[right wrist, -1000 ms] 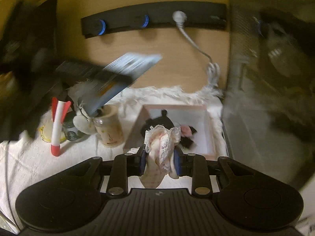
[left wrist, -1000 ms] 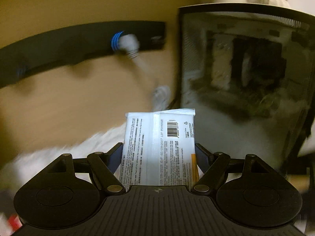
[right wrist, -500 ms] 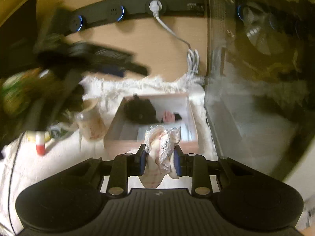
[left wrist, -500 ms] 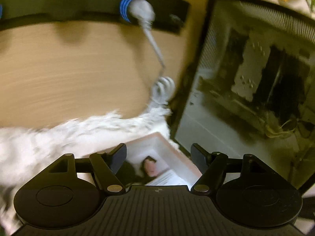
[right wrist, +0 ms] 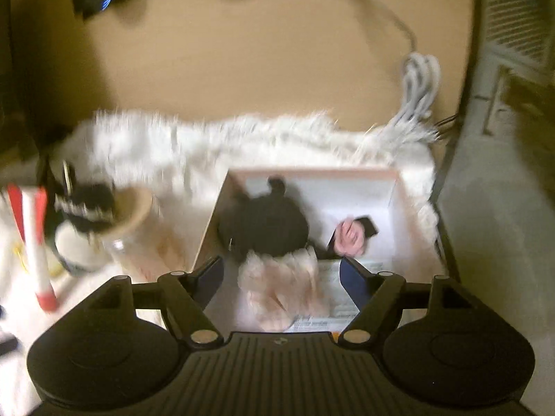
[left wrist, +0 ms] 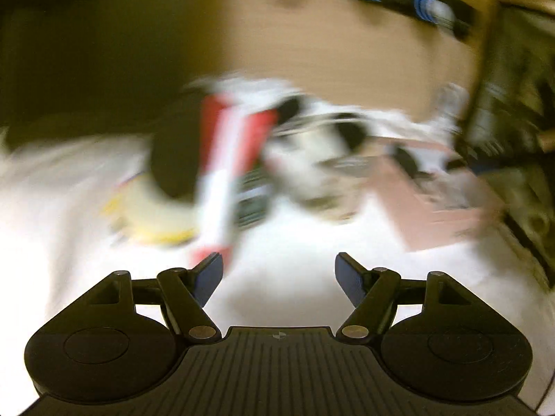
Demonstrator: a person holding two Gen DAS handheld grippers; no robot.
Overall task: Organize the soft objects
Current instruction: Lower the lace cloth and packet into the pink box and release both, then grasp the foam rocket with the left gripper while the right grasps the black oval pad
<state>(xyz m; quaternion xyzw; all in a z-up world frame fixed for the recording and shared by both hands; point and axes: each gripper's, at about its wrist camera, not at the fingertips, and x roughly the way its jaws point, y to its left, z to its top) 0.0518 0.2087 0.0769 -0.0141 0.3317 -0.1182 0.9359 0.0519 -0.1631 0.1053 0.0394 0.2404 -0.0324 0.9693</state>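
Left wrist view, heavily blurred: left gripper (left wrist: pixel 279 274) spread wide with nothing between its fingers, above white cloth (left wrist: pixel 295 242), pink box (left wrist: pixel 440 222) off to the right. Right wrist view: right gripper (right wrist: pixel 281 277) spread over the pink box (right wrist: pixel 312 173), lace-trimmed fabric (right wrist: pixel 284 287) lying loose inside between the fingers, beside a black plush (right wrist: pixel 263 225), a pink flower piece (right wrist: pixel 350 239) and a printed packet (right wrist: pixel 341 298).

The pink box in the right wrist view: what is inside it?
Inside the pink box lie a black soft item, a pink flower piece, a lacy cream cloth and a printed white packet. The cloth partly covers the packet; anything beneath stays hidden.
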